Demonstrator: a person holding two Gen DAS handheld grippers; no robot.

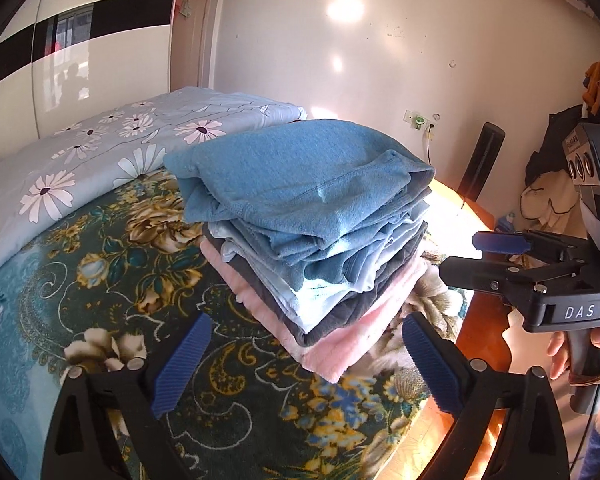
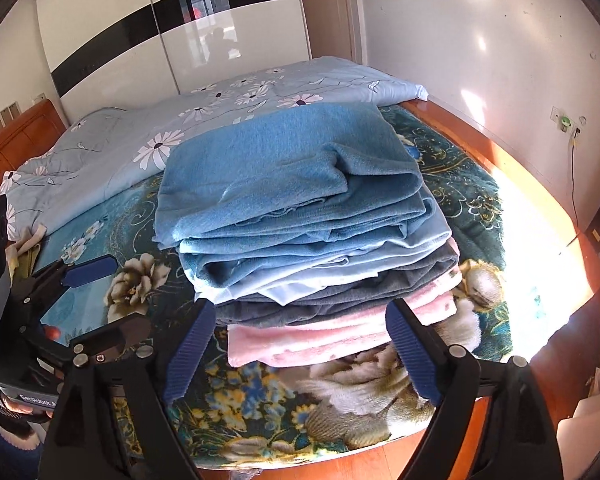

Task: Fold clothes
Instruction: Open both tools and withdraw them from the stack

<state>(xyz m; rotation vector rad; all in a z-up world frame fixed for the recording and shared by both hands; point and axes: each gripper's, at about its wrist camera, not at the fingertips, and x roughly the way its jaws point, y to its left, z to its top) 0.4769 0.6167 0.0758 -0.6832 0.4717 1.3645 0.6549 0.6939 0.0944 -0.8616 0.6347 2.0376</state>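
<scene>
Both jaws stand spread and hold nothing: left gripper, right gripper. With the folded stack lying on the bed, they should probably draw back level, without brushing its pink bottom layer.

We found the left gripper tilted downward, its two blue ribbed pads standing wide apart with nothing pressed between them. We noted the right gripper likewise angled downward, jaws parted and pads free of any contact. In the left wrist view the right gripper appeared at the right edge, side-on, carried by a hand whose fingers wrapped its grip. In the right wrist view the left gripper showed at the left edge, jaws spread, with fingers partly visible beneath its body
</scene>
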